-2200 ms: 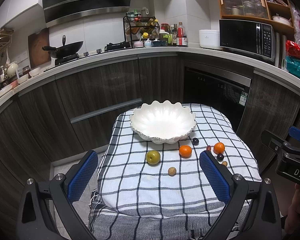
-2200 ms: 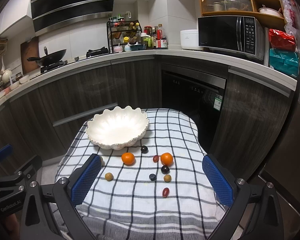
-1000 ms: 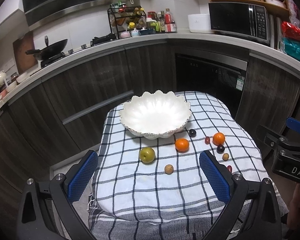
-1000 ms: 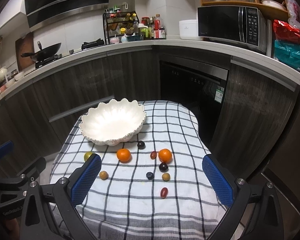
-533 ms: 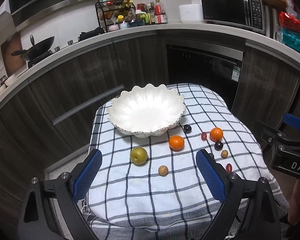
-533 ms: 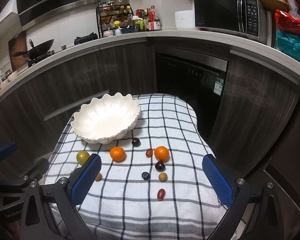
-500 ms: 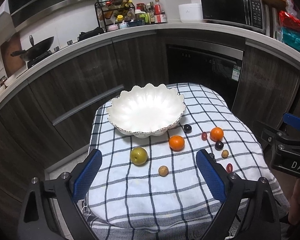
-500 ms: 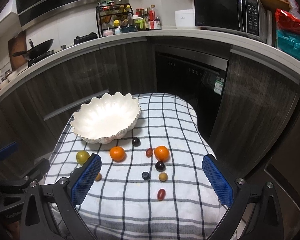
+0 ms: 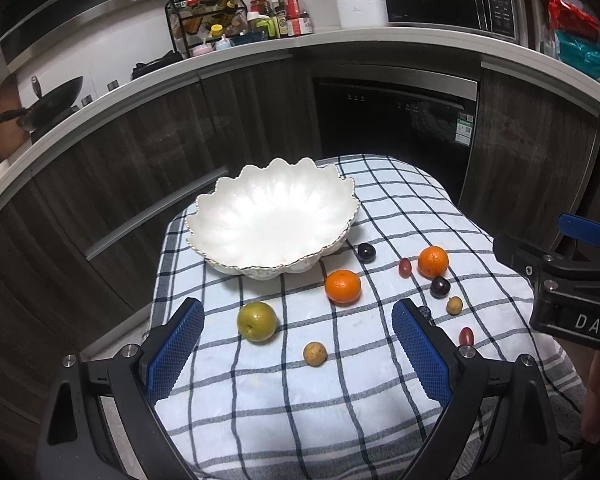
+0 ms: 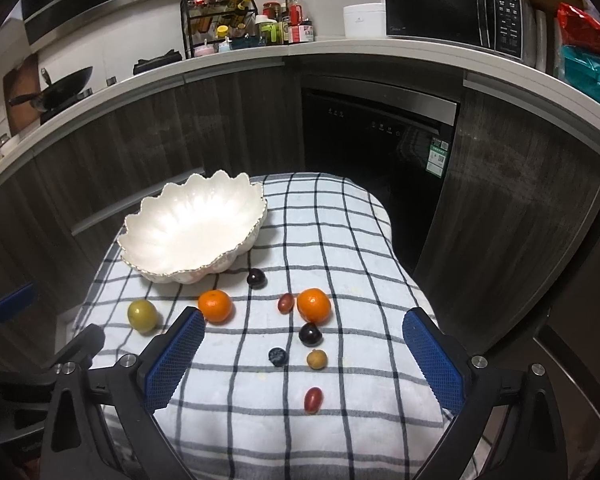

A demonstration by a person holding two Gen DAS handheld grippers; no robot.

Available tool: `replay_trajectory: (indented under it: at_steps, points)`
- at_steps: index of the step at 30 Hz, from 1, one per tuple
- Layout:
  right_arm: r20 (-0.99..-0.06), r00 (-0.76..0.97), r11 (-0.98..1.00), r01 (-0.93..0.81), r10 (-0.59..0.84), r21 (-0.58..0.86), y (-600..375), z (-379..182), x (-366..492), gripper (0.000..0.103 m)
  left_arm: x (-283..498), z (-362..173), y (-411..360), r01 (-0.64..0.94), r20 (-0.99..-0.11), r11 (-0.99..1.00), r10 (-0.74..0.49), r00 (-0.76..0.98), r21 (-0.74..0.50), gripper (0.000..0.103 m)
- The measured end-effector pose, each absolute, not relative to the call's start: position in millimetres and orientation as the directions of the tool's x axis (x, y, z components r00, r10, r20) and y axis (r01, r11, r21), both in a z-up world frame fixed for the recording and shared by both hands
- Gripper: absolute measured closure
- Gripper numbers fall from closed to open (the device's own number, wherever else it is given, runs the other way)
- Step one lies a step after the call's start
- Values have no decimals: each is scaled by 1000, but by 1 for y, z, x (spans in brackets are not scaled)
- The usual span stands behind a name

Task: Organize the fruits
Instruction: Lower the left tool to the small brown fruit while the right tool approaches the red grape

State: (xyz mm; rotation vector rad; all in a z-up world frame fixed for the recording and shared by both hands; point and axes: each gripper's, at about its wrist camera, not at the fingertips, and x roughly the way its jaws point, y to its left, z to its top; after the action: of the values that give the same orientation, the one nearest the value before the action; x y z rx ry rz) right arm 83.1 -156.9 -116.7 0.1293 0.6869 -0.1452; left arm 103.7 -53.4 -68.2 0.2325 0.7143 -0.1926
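Note:
A white scalloped bowl (image 9: 274, 224) stands empty at the far left of a small table under a checked cloth (image 9: 340, 392); it also shows in the right wrist view (image 10: 192, 232). In front of it lie a green plum (image 9: 257, 321), two oranges (image 9: 342, 286) (image 9: 433, 261), dark plums (image 9: 367, 252), a small brown fruit (image 9: 315, 354) and red grapes (image 9: 466, 335). My left gripper (image 9: 298, 340) is open and empty above the near edge, facing the green plum. My right gripper (image 10: 300, 360) is open and empty, with a blueberry (image 10: 277, 356) and a red grape (image 10: 313, 399) between its fingers' line of sight.
Dark wood kitchen cabinets and a built-in dishwasher (image 10: 376, 152) stand behind the table. The counter carries a spice rack (image 10: 220, 28), a microwave (image 10: 456, 8) and a wok (image 10: 66, 84). The right gripper body (image 9: 568, 280) shows at the right edge of the left wrist view.
Both grippers have moved forward and tilted down toward the table, so the bowl and fruits look nearer. Both stay open. No fruit has moved.

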Motion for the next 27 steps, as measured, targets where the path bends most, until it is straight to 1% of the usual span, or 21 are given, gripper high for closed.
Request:
replay_trajectory:
  at_steps: [2,6,11,17,21,27]
  points:
    - [-645,759,982,175,-89,71,-158,-121,86,7,107,-73,-55,260,-667,955,-102,738,142,6]
    - [-655,750,980,185,-92,73,-161,-131,92,11,112,-84,-58,275,-670,950,-108,734,147,12]
    - [-676,732,982,177,-88,63,-158,-145,99,15,115,-102,-58,284,-689,948,-108,716,147,14]
    - [-702,708,986,160,-80,50,-151,-162,103,18,122,-123,-58,284,-705,947,-99,702,150,21]
    - [-718,693,988,148,-71,45,-148,-173,105,25,127,-140,-60,293,-726,944,-97,680,149,27]
    - [-745,664,989,145,-65,43,-145,-186,107,29,130,-155,-58,292,-751,946,-91,654,139,31]
